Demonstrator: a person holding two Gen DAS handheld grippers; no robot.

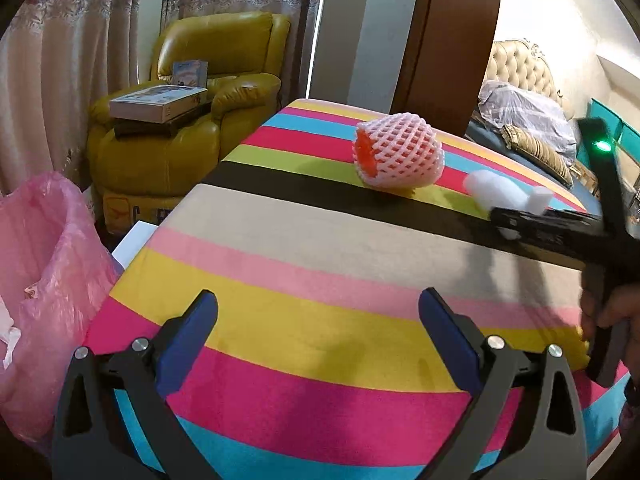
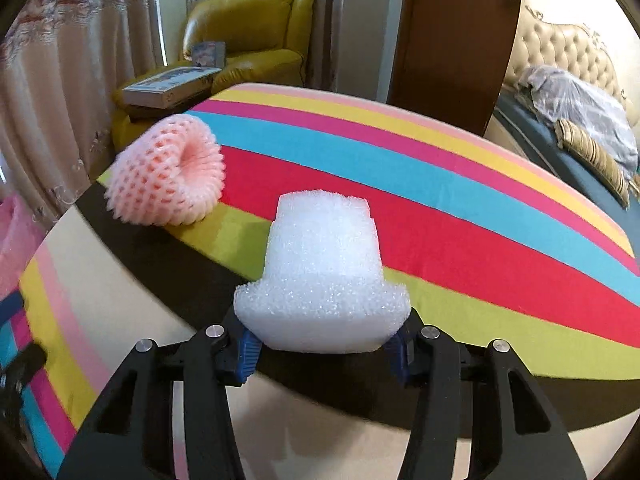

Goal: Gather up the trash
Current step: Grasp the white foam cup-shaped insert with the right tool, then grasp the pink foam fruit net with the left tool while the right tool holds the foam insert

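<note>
My right gripper (image 2: pixel 324 348) is shut on a white foam piece (image 2: pixel 324 272) and holds it above the striped table (image 2: pixel 480 240). The foam piece also shows in the left wrist view (image 1: pixel 496 192), held by the right gripper (image 1: pixel 516 220) at the right. A pink foam fruit net (image 1: pixel 398 150) lies on the table's far part; it is to the left of the foam piece in the right wrist view (image 2: pixel 168 172). My left gripper (image 1: pixel 318 320) is open and empty over the near stripes. A pink trash bag (image 1: pixel 48 272) stands left of the table.
A yellow armchair (image 1: pixel 192 132) with boxes (image 1: pixel 160 102) on it stands beyond the table's left corner. Curtains hang behind it. A brown door frame (image 1: pixel 448 32) and a bed with pillows (image 1: pixel 532 136) are at the right.
</note>
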